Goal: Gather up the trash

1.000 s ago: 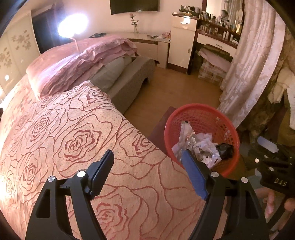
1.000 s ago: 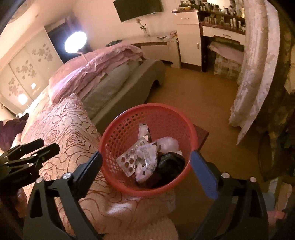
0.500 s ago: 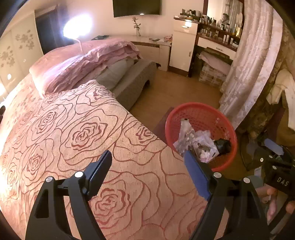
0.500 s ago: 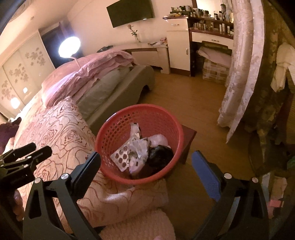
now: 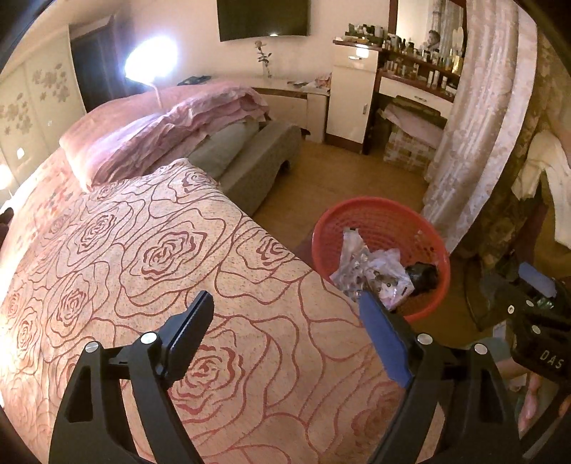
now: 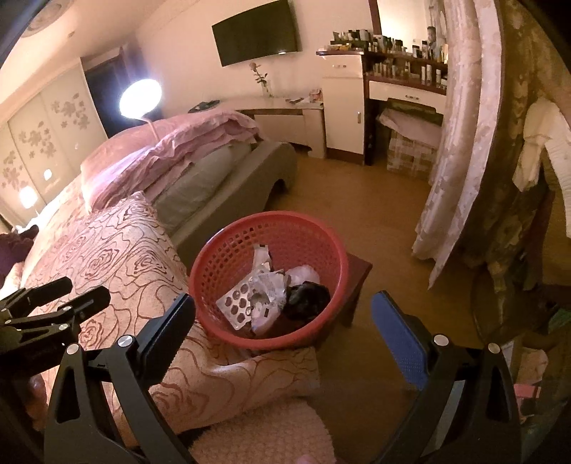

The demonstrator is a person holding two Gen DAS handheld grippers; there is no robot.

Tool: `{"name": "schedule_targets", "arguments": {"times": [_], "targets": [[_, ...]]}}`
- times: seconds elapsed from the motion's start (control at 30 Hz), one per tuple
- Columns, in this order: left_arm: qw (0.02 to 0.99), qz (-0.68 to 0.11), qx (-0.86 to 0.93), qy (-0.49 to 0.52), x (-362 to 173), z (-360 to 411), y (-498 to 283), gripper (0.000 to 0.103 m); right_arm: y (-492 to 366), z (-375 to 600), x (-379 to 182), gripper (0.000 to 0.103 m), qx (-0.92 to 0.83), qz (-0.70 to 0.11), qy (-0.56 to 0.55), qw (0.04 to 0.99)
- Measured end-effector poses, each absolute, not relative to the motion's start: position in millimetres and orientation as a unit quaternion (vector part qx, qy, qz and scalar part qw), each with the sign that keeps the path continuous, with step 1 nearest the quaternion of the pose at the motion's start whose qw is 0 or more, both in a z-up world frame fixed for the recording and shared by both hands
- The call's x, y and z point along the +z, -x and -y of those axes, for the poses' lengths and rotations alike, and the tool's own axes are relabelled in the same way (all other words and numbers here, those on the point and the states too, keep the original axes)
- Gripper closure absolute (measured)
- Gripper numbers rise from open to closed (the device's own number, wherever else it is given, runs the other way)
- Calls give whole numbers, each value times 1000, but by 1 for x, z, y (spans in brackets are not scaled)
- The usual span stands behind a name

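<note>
While the left tool (image 5: 285,317) is hanging over the rose-pattern bedspread (image 5: 150,257), its jaws are opening, standing wide apart with nothing between them. Landmark: the red basket (image 6: 235,246). That basket is sitting on a small dark wooden stool (image 6: 357,271), touching the corner of the bedspread, on the floor side of the bed. Trash is lying inside the basket: a silver blister pack (image 6: 237,307) toward the bed side, crumpled white wrappers (image 6: 267,289) in the middle, a black crumpled piece (image 6: 307,299) on the side away from the bed, and a pale pink wad (image 6: 303,276) just behind that. In the left wrist view the same basket (image 5: 389,221) is showing beyond the bed corner, wrappers (image 5: 371,267) piled inside it.

The right tool (image 6: 283,317) is hovering above and in front of the basket, jaws spread wide and holding nothing; the basket is framed between its two fingers but not touched. The left tool (image 6: 53,303) is also appearing in the right wrist view, well to the bed side of the basket, over the bedspread.

Beyond the basket: wooden floor (image 6: 357,200), folded pink bedding (image 6: 171,150), pale curtain (image 6: 460,142), wall TV (image 6: 255,32), lit lamp (image 6: 139,96).
</note>
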State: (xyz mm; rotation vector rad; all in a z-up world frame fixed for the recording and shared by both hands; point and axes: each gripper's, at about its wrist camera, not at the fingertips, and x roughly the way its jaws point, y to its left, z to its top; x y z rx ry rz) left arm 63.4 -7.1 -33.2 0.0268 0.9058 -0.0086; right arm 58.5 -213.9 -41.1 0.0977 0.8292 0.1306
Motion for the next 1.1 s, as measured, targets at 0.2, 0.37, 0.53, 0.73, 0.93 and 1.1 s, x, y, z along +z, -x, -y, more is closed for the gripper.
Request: {"name": "schedule_targets", "arguments": {"times": [0.2,0.37,0.53,0.73,0.93,1.1], "targets": [[903,-428,-6,-14,-33,14,-58,18,-53,213,-41,7,64,-398,-48,914],[905,-426,-6,-12,-36,18,-53,16,-49,213,-40,7,68,-397,-51,914],[906,-422,-2,-10,-35,17,-50,15,-43,215,-39,7,71,-393,-60,915],[913,-408,4,-6,-29,14,-41,13,-35,215,-38,7,74,-384,-66,918],[915,-404,9,-7,-30,15,-33,11,-27,214,-34,7,78,-376,-68,921],[916,-402,14,-6,-31,16,-26,11,-21,212,-32,7,77,-367,-65,925]]}}
